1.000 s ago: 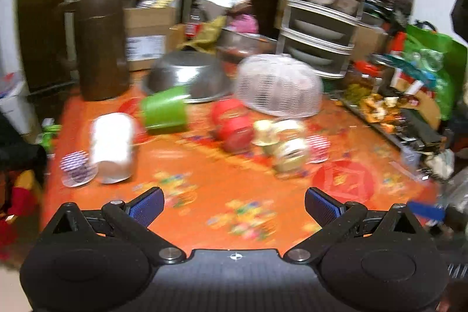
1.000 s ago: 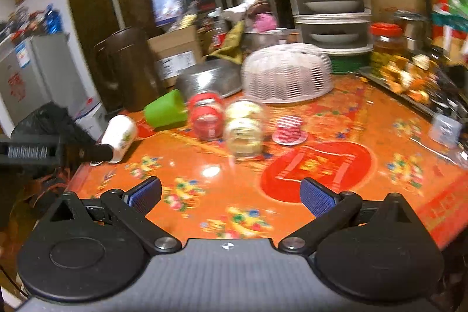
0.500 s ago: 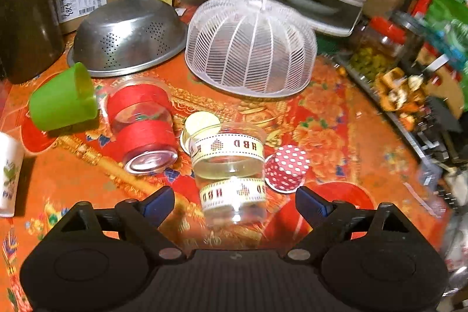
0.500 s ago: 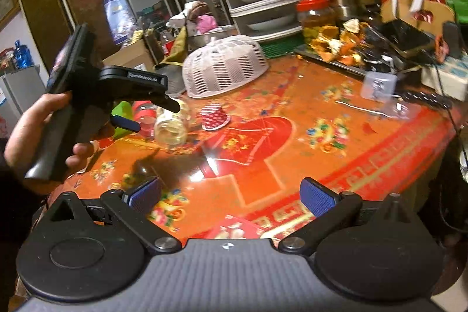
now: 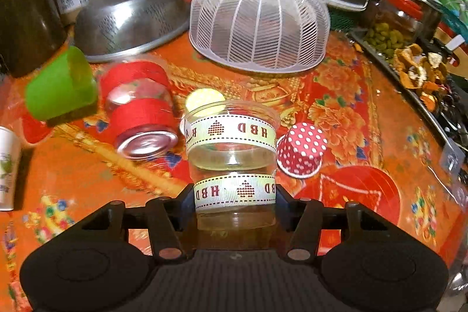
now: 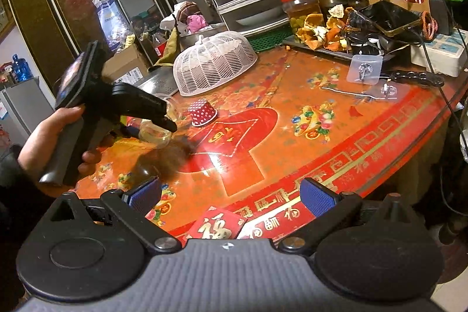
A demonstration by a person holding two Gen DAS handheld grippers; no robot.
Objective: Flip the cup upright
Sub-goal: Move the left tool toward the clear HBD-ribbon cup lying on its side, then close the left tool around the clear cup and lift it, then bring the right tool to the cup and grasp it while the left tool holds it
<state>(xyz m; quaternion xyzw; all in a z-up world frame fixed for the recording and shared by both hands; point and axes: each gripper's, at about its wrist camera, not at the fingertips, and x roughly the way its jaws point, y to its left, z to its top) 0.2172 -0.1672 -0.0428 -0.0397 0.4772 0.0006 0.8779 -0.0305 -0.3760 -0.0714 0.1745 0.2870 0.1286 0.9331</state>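
Left gripper (image 5: 235,196) clamps the sideways clear cup (image 5: 232,163), rim pointing away; right gripper (image 6: 231,195) spread

Clear cup (image 5: 232,165) — two cream ribbon bands printed with dark red "HBD" letters and dotted tree shapes. Second clear cup (image 5: 140,107): two plain red bands. Small cup (image 5: 301,148): red with white polka dots. Tumbler (image 5: 60,85): bright green. Food cover (image 5: 259,22): white lattice. Colander (image 5: 131,19): grey metal, perforated. Tablecloth (image 6: 336,142) — orange with multicoloured flower clusters, a large red motif and a red border carrying gold fretwork. Right gripper (image 6: 231,195): black body, blue finger pads (image 6: 317,196).
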